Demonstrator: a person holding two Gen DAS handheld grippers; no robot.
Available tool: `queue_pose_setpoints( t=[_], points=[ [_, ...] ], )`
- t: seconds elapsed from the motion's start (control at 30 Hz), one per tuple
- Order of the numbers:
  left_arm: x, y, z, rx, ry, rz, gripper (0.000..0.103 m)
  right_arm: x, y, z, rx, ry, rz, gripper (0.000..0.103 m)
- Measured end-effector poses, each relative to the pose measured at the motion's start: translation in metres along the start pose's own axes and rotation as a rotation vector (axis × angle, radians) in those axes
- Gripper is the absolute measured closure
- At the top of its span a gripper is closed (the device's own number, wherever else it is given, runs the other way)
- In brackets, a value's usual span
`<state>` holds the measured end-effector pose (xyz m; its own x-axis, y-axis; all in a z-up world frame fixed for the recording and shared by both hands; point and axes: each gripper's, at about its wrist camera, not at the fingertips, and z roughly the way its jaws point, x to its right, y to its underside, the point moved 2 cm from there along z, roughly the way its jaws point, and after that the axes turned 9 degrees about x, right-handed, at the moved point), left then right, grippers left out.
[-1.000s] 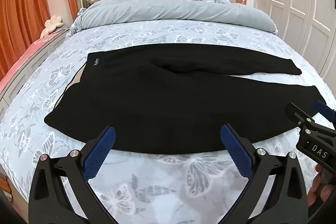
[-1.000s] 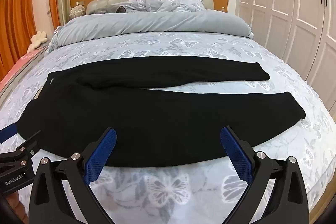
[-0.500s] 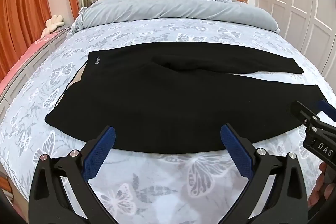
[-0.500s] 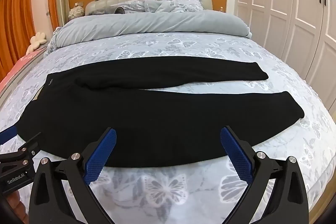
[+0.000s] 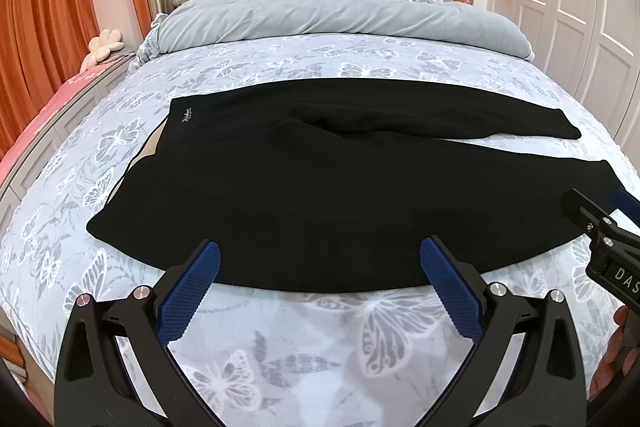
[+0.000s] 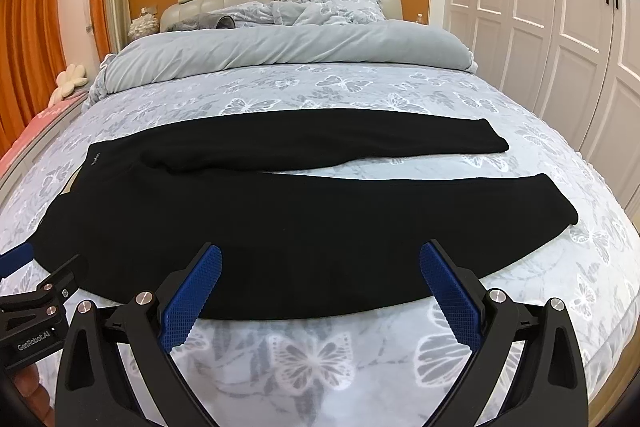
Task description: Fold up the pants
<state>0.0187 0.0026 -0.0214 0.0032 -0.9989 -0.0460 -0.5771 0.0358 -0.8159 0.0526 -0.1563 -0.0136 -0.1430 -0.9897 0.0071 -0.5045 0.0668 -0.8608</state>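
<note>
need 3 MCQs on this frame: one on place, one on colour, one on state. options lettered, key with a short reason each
1. Which end of the pants holds the waistband?
A. the left end
B. the right end
C. the end by the headboard

2. What colour are the gripper pads?
A. red
B. blue
C. white

3. How do the left gripper and the right gripper stand?
A. both shut on the fabric
B. one open, one shut
C. both open and holding nothing

Key:
1 A: the small logo and the wide waist lie at the left, and the two leg ends point right across the butterfly bedspread.
2 B: the textured pads are blue on black frames.
3 C: each gripper's fingers are spread wide above the near hem, with no cloth between them.
</note>
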Motion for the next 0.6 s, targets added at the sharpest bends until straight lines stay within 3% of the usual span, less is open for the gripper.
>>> queue_pose_setpoints(
  t=[0.6],
  points=[
    [0.0017, -0.0004, -0.0006, 0.0, -0.007, 0.004, 0.005, 0.0015, 0.0001, -0.0028, 0.0, 0.008, 0.001, 0.005]
  ],
)
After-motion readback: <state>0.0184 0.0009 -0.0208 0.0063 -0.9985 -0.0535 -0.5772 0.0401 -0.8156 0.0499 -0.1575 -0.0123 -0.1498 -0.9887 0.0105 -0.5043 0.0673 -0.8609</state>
